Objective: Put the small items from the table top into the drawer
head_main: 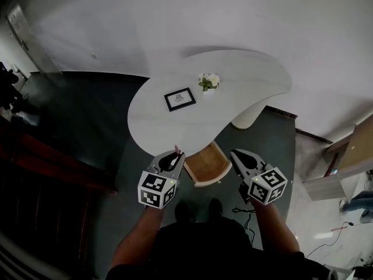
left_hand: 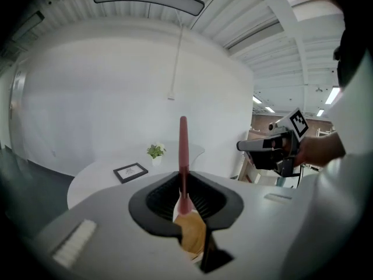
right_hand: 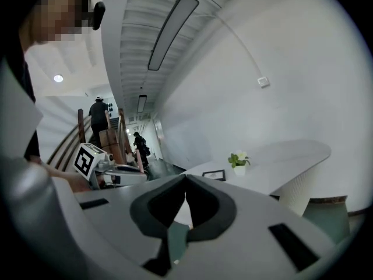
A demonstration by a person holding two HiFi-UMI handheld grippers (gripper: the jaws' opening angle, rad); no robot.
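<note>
My left gripper (head_main: 176,153) is shut on a slim red-pink pen (left_hand: 183,150), which sticks out past the jaw tips. It hovers just left of the open drawer (head_main: 204,163), whose bare wooden inside shows under the front edge of the white table (head_main: 233,98). Right of the drawer, my right gripper (head_main: 233,154) has its jaws together with nothing between them; the right gripper view shows the tips meeting (right_hand: 185,178). A black picture frame (head_main: 179,98) and a small potted plant (head_main: 208,81) stand on the table top.
The curved table rests on a white pedestal (head_main: 246,118) over a dark floor. A wooden unit (head_main: 344,156) and cables lie at the right. A railing (head_main: 52,174) runs along the left. People stand in the far corridor (right_hand: 99,118).
</note>
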